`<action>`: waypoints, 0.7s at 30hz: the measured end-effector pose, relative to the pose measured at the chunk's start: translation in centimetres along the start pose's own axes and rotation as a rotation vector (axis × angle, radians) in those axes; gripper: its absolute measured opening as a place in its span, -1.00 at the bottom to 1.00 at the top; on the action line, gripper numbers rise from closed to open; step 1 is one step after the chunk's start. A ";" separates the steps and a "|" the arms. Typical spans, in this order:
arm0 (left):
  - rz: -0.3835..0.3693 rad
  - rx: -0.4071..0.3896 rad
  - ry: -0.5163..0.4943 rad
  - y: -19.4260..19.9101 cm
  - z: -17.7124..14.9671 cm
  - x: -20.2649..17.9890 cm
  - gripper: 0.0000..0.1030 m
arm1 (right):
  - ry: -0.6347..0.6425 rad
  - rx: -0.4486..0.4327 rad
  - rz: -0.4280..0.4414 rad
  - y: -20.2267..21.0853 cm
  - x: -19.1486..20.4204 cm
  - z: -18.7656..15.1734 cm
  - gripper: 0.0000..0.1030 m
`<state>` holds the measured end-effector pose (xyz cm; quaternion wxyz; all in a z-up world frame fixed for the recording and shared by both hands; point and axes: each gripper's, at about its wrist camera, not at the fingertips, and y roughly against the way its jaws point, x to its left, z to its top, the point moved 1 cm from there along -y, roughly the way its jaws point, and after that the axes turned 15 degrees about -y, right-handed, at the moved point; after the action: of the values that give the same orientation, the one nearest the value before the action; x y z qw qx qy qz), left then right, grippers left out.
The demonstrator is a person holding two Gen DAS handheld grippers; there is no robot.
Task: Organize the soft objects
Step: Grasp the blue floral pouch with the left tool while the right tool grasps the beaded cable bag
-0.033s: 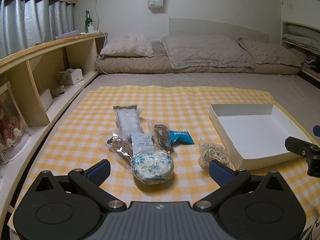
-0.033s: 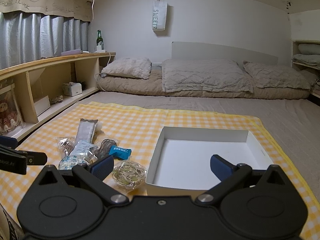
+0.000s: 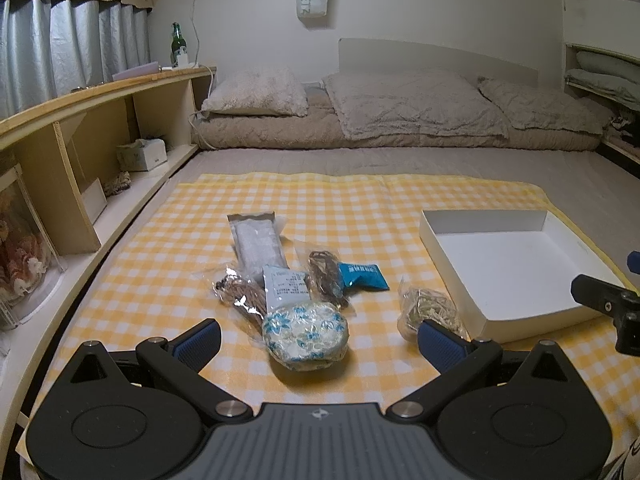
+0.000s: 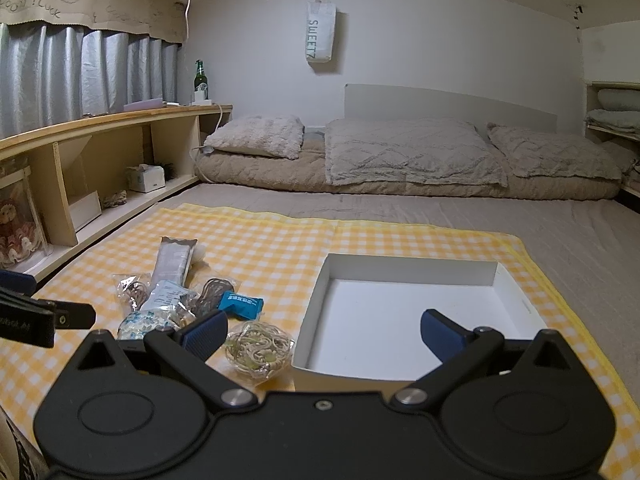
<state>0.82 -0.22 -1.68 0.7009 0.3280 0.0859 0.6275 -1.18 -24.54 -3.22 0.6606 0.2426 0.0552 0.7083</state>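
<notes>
Several soft items lie on a yellow checked cloth (image 3: 360, 208). A floral pouch (image 3: 306, 336) lies nearest, between the fingers of my open left gripper (image 3: 318, 338). Behind it lie a grey packet (image 3: 258, 242), a white labelled packet (image 3: 284, 286), two clear bags of dark bands (image 3: 240, 294) (image 3: 326, 274), and a blue packet (image 3: 362, 276). A clear bag of pale bands (image 3: 430, 310) (image 4: 258, 350) lies beside the empty white box (image 3: 500, 264) (image 4: 400, 320). My right gripper (image 4: 324, 332) is open and empty, above the box's near edge.
A wooden shelf unit (image 3: 80, 152) with a tissue box runs along the left. Pillows and a folded quilt (image 3: 400, 112) lie at the back. Grey mattress surface (image 3: 400, 164) surrounds the cloth. The right gripper's finger (image 3: 604, 300) shows at the right edge of the left wrist view.
</notes>
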 end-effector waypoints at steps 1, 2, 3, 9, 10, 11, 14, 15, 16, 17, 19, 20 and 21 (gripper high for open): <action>0.009 -0.009 0.007 0.1 0.2 0.1 1.00 | 0.002 -0.002 0.000 0.0 0.0 0.1 1.00; 0.012 -0.016 0.010 0.2 0.4 0.2 1.00 | 0.003 -0.005 0.000 0.1 0.0 0.1 1.00; 0.011 -0.021 0.011 0.2 0.5 0.2 1.00 | 0.005 -0.010 0.000 0.1 0.1 0.2 1.00; 0.057 -0.097 -0.005 1.1 3.0 1.7 1.00 | 0.058 -0.033 0.030 0.6 0.6 1.6 1.00; 0.072 -0.110 -0.004 1.1 3.4 1.9 1.00 | 0.072 -0.045 0.037 0.7 0.6 2.1 1.00; 0.085 -0.124 -0.005 1.1 3.8 2.0 1.00 | 0.086 -0.057 0.046 0.8 0.7 2.6 1.00; 0.125 -0.144 -0.020 0.9 5.1 2.6 1.00 | 0.114 -0.080 0.077 0.9 1.0 4.1 1.00; 0.132 -0.144 -0.029 0.7 5.5 2.8 1.00 | 0.128 -0.078 0.091 0.7 1.1 4.7 1.00; 0.134 -0.142 -0.033 0.6 6.0 3.0 1.00 | 0.142 -0.078 0.102 0.6 1.2 5.3 1.00; 0.132 -0.141 -0.031 0.5 6.5 3.3 1.00 | 0.156 -0.080 0.116 0.4 1.3 5.8 1.00; 0.139 -0.121 -0.035 -0.1 7.7 3.6 1.00 | 0.168 -0.083 0.185 -0.1 1.2 6.9 1.00; 0.148 -0.115 -0.032 -0.4 8.1 3.7 1.00 | 0.175 -0.063 0.223 -0.6 1.2 7.7 1.00; 0.151 -0.115 -0.021 -0.8 8.4 3.8 1.00 | 0.181 -0.044 0.242 -1.1 1.3 8.3 1.00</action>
<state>6.68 0.35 5.45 0.6703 0.2991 0.0173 0.6789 3.28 -25.13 3.92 0.5679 0.1682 0.0693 0.8027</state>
